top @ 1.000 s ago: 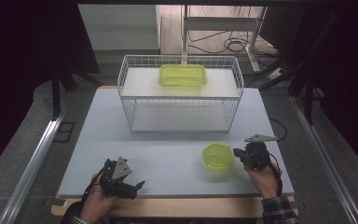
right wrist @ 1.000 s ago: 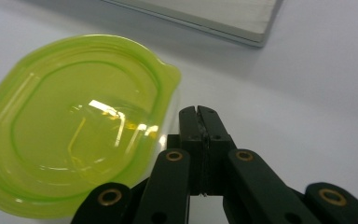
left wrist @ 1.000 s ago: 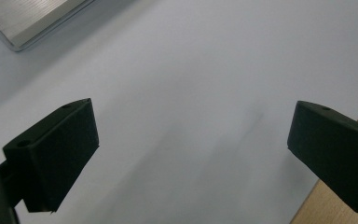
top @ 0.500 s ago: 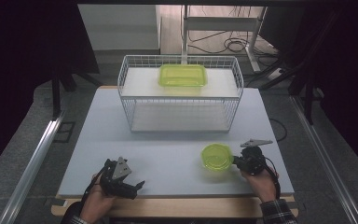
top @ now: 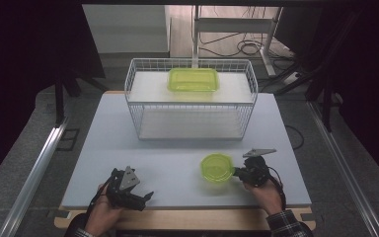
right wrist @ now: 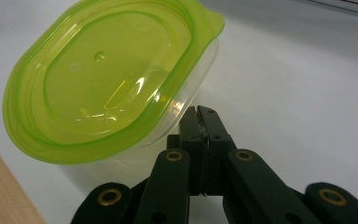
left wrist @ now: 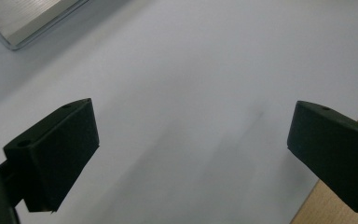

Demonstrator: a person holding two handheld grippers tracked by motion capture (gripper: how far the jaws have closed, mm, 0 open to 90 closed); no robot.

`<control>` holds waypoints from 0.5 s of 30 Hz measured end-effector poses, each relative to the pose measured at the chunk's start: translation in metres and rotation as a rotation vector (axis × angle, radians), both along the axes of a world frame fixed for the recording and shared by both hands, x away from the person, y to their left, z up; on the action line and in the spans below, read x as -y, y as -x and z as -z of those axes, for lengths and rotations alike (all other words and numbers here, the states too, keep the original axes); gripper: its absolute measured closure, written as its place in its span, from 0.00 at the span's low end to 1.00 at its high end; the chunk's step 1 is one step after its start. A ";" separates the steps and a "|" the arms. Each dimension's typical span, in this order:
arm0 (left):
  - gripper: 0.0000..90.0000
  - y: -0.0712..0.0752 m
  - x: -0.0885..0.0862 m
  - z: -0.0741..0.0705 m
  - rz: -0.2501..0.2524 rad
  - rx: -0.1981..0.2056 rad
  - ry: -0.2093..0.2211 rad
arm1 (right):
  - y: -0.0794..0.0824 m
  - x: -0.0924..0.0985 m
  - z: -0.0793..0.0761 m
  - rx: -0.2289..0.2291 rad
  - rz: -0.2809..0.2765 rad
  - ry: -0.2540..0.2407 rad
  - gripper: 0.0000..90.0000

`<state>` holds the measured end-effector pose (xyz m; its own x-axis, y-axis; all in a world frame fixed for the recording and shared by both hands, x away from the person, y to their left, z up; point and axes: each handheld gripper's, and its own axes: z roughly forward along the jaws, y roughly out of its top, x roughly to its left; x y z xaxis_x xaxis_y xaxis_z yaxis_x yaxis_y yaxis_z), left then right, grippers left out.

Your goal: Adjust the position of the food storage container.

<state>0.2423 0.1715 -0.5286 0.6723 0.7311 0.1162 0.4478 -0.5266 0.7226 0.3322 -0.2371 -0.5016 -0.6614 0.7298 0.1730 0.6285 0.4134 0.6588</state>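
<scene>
A small round clear container with a lime-green lid [top: 217,167] stands on the white table [top: 168,158] near the front right. My right gripper [top: 237,172] lies level just right of it, shut. In the right gripper view the two jaws are pressed together, and the right gripper [right wrist: 198,112] touches the container [right wrist: 102,79] on its clear wall under the lid's rim, with nothing seen between the jaws. My left gripper [top: 145,196] rests at the front left, open. In its own view the left gripper [left wrist: 191,140] has bare table between its jaws.
A white wire basket [top: 190,98] stands at the middle back of the table. A rectangular lime-green container [top: 193,79] lies at its far side. The table's wooden front edge [right wrist: 4,191] runs close to both hands. Cables lie on the floor behind the table.
My right gripper has slid left and slightly toward the front, reaching the round container, which has shifted a little left. The left gripper has kept still.
</scene>
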 end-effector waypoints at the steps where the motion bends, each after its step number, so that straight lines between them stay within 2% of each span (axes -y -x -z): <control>1: 0.02 0.000 0.000 0.000 0.000 0.000 0.000 | 0.000 -0.004 0.001 0.001 -0.014 -0.004 0.99; 5: 0.02 0.000 0.000 0.000 -0.002 0.000 0.003 | -0.001 -0.018 0.002 -0.001 -0.045 -0.017 1.00; 6: 0.02 0.000 0.000 0.000 0.000 -0.001 -0.002 | -0.001 -0.026 0.003 0.000 -0.065 -0.020 0.99; 15: 0.02 0.000 0.001 0.000 0.005 -0.002 -0.007 | 0.000 -0.053 0.006 0.011 -0.126 -0.022 0.99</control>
